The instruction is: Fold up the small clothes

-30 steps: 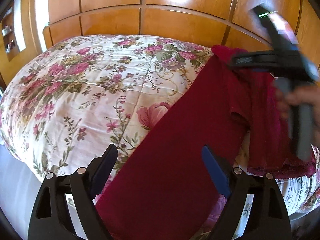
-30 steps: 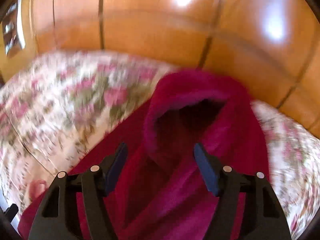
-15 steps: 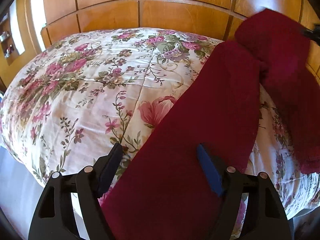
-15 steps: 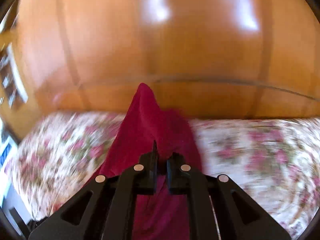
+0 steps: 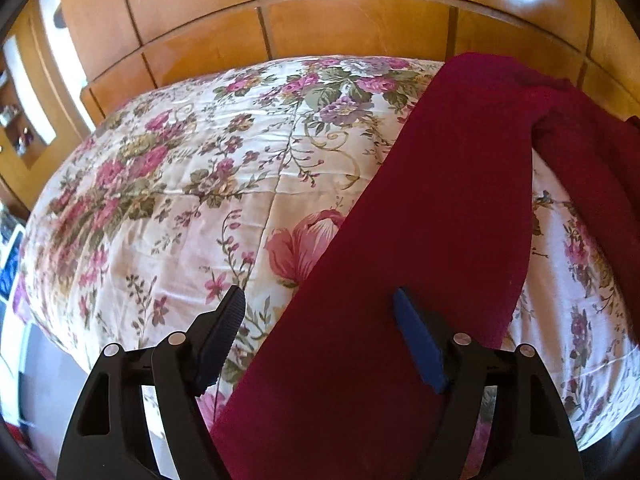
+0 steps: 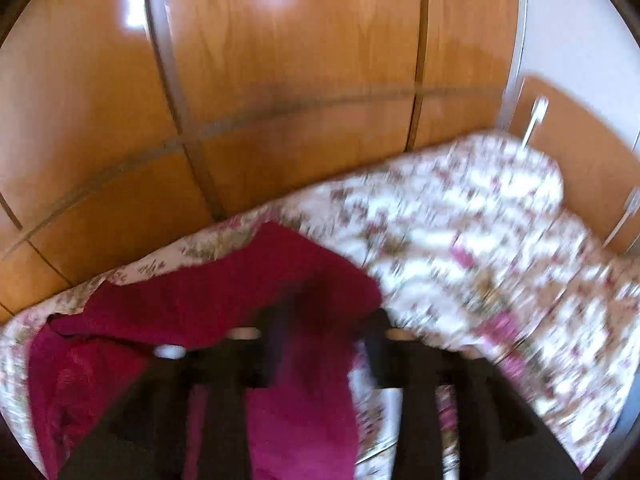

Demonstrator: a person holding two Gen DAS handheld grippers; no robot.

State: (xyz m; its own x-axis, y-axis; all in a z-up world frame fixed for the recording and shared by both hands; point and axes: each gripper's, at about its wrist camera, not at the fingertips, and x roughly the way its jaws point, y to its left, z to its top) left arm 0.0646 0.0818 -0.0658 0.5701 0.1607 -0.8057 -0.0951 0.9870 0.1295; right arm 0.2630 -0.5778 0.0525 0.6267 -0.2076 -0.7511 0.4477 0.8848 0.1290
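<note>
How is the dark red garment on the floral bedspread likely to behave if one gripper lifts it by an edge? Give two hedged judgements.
The red garment would probably droop limply: its far end already lies bunched in soft folds. It likely won't slide freely, since its knit looks fuzzy against the quilted bedspread.

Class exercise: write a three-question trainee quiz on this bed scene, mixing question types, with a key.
1. True or false: the red garment lies on the floral bedspread.
2. The left gripper is: A open, B shut on the garment.
3. Fill in: behind the bed stand wooden ____.

Key: 1 true. 2 A, jaws apart above the cloth. 3 panels.
</note>
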